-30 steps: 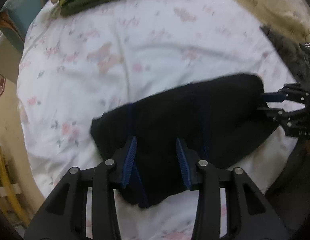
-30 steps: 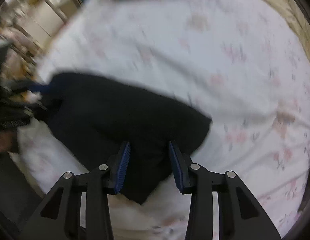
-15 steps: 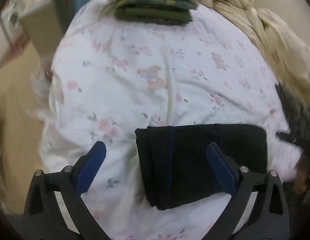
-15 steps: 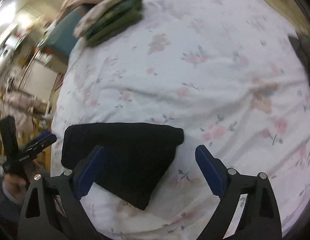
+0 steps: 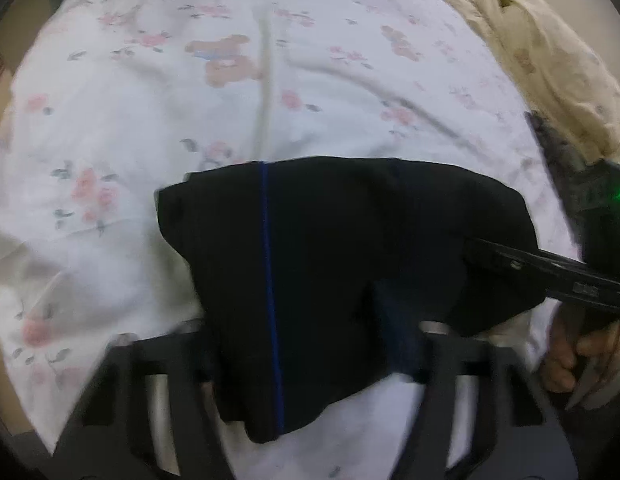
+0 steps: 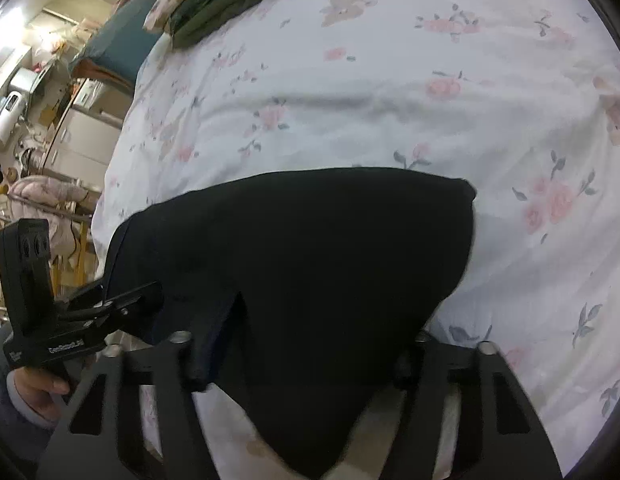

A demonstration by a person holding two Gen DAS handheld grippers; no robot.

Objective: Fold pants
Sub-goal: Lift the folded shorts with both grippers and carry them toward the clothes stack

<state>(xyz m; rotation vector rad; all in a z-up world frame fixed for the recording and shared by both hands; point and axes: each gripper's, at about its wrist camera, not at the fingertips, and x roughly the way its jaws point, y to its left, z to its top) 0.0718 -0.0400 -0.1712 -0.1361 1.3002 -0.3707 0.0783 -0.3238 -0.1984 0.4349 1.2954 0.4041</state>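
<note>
Both tongs have just been closing. Left gripper (image 5: 310, 344) clenches the near edge of the folded pants (image 5: 329, 248); right gripper (image 6: 306, 356) does the same w/ the other end. Pants lie crosswise betw. them on the floral sheet (image 5: 150, 120), long axis running gripper to gripper, both equally near.

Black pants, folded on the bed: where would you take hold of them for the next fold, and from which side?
Grip the black pants along their near edge, one hold toward each end, coming down from the near side. That edge looks thick and raised off the floral sheet, while the far edge lies flat, leaving little to get under.
</note>
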